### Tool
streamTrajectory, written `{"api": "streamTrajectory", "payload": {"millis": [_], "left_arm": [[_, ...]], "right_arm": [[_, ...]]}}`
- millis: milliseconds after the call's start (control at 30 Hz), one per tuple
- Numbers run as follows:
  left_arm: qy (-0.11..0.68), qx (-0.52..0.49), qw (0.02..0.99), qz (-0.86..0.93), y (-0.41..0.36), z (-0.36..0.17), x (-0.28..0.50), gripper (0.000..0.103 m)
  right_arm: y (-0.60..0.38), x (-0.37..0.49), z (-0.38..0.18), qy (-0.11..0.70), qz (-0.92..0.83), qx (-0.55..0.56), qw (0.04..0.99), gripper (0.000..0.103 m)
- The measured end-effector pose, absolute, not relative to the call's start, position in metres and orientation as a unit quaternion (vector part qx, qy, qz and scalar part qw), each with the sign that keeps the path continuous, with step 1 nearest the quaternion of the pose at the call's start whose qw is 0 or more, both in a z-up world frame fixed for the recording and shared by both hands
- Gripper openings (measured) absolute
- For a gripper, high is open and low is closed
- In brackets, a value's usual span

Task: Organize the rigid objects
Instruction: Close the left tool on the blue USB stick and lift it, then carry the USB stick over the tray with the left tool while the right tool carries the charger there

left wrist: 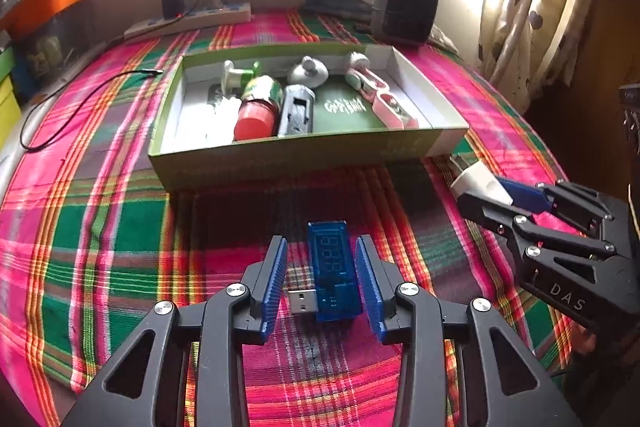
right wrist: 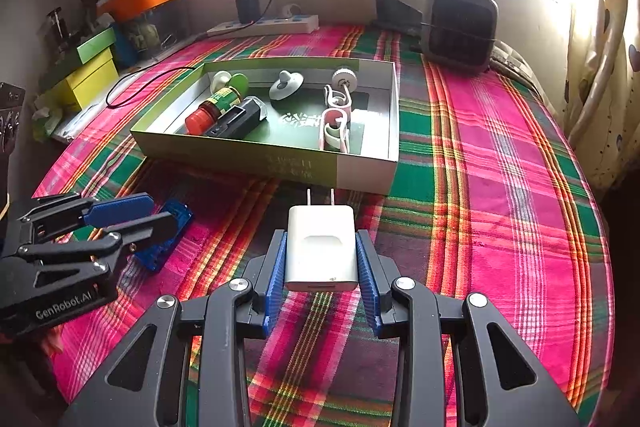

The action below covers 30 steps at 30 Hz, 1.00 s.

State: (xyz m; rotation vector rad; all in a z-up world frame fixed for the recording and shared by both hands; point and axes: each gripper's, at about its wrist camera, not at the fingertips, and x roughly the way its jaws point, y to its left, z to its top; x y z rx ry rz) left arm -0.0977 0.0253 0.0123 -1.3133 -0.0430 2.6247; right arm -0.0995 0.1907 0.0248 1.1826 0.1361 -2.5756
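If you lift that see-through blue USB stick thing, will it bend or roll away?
Probably neither. The translucent blue plastic USB tester looks like a hard, flat-sided case, so it should stay stiff and not roll. It looks small and likely light. Its smooth shell might slip, though the left gripper has ribbed pads.

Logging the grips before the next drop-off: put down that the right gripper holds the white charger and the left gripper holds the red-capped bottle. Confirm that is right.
Not quite. The red-capped bottle lies in the green box. The left gripper has the blue USB meter between its jaws, pads not clearly pressing it, as the left wrist view shows. The right gripper does hold the white charger.
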Motion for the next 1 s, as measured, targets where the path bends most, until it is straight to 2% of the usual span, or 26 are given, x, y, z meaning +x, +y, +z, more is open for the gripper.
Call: {"api": "streamTrajectory", "payload": {"millis": [400,433,500,1000], "left_arm": [[0.003,-0.449,0.092,0.889,0.031,0.0084,-0.1011,0.033],[0.001,-0.449,0.091,0.889,0.0307,0.0084,-0.1013,0.032],[0.0,-0.449,0.091,0.889,0.0306,0.0088,-0.1012,0.022],[-0.001,-0.448,0.09,0.89,0.0319,0.0091,-0.1011,0.021]], "right_arm": [[0.1886,-0.0997,0.0222,0.048,-0.895,0.414,0.155,0.035],[0.1884,-0.0998,0.0217,0.048,-0.895,0.415,0.156,0.035],[0.1887,-0.1001,0.0217,0.048,-0.895,0.415,0.155,0.035],[0.1889,-0.0989,0.0213,0.049,-0.895,0.417,0.154,0.035]]}}
